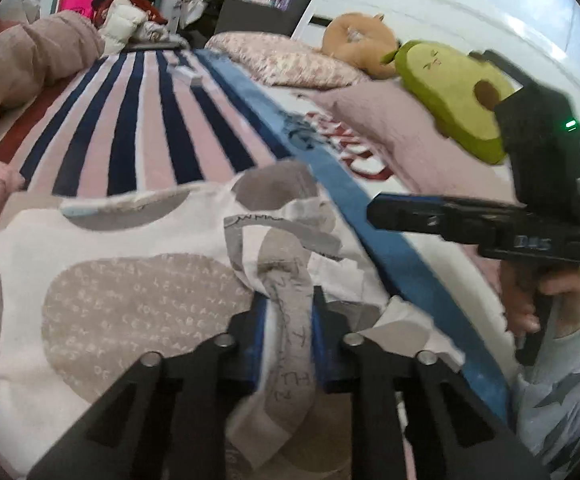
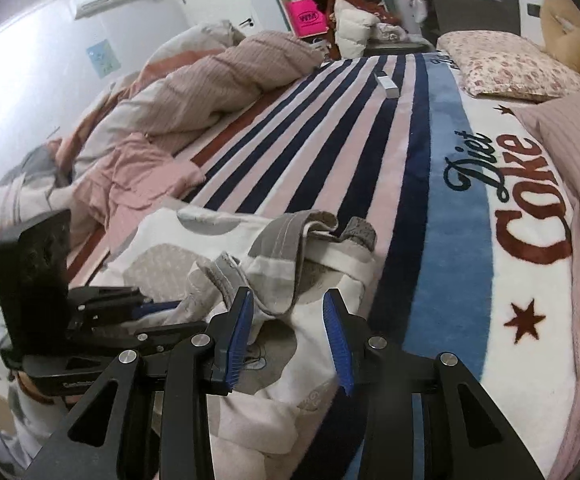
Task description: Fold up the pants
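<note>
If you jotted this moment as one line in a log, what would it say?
task: fold pants | left gripper: shut on pants | right gripper: open over pants | surface: striped blanket

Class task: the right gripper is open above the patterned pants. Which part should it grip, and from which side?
Probably the raised grey waistband fold of the pants, approached from the near side along the right gripper's own line. That edge stands up off the blanket, so a finger can slip under it.

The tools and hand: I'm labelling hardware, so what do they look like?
Both tools, left and right, have black angular linkage arms with silver rivets and ribbed blue finger pads. The right body shows a green light and white cable. The hand wears a pale star-print sleeve.
</note>
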Demonstrator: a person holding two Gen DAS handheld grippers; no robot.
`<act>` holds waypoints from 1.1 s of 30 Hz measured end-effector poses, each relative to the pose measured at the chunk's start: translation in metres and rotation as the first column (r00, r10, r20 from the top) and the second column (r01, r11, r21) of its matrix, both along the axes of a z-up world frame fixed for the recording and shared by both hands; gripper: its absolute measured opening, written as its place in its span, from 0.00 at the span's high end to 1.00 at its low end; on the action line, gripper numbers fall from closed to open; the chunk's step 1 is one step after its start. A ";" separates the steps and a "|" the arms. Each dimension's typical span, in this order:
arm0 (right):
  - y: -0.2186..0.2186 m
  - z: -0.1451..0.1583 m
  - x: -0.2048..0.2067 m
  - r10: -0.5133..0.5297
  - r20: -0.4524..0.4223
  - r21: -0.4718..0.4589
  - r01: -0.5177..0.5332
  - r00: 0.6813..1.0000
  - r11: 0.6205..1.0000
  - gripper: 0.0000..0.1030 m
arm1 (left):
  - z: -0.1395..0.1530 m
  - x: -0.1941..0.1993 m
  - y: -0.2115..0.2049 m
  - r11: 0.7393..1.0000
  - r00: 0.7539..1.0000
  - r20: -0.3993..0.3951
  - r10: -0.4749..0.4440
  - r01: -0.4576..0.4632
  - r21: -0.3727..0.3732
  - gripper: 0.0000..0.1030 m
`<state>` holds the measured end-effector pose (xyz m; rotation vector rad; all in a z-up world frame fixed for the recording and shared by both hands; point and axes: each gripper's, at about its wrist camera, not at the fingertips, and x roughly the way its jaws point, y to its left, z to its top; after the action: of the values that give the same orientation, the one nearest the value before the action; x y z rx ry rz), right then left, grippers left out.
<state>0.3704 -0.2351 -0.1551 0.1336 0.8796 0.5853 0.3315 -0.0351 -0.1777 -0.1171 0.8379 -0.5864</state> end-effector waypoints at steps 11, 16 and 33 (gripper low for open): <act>-0.022 0.003 0.006 -0.069 -0.006 0.053 0.070 0.998 0.996 0.61 | 0.006 -0.020 -0.024 0.963 0.965 -0.011 -0.261 0.260 -0.068 0.52; -0.011 -0.004 0.007 -0.046 -0.020 0.054 0.047 0.999 0.997 0.45 | 0.030 -0.028 -0.009 0.934 0.957 0.048 -0.288 0.291 -0.206 0.41; 0.031 -0.023 -0.018 0.217 -0.039 -0.220 -0.220 0.975 0.950 0.32 | 0.023 -0.006 0.133 0.888 0.892 0.033 0.452 -0.453 0.082 0.28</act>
<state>0.3528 -0.2041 -0.1779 -0.1660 0.9748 0.6874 0.3254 0.0980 -0.1551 -0.2221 0.7879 -0.1086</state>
